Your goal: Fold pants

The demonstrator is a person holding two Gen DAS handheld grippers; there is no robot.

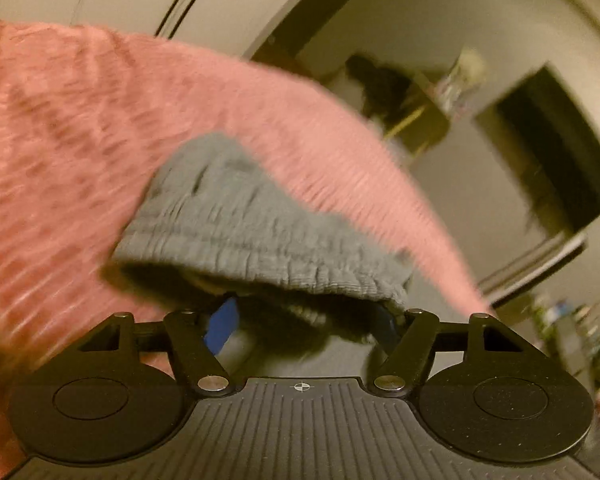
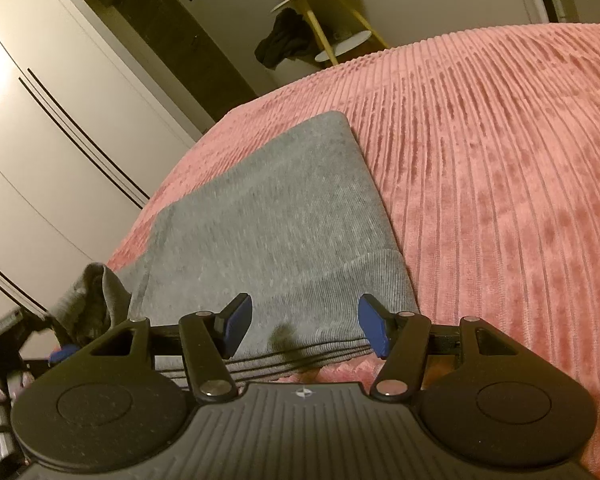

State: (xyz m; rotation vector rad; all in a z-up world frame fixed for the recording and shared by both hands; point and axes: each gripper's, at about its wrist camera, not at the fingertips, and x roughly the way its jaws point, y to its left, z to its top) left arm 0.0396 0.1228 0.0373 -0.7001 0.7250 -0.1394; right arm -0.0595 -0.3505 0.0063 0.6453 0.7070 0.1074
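Grey pants (image 2: pixel 284 216) lie folded in layers on a pink ribbed bedspread (image 2: pixel 500 184). My right gripper (image 2: pixel 304 328) is open, its blue pads on either side of the near cuff end, just above the stacked edges. In the left wrist view the gathered grey waistband (image 1: pixel 252 232) drapes over my left gripper (image 1: pixel 304 324), whose blue pads stand apart; the cloth hides the fingertips. The left gripper also shows in the right wrist view (image 2: pixel 60 354), at the lifted corner of the pants at the left.
White wardrobe doors (image 2: pixel 40 128) stand along the left. A small yellow-legged side table (image 2: pixel 320 12) with dark clothes hung on it stands beyond the bed. A dark doorway (image 1: pixel 556 152) is at the right in the left wrist view.
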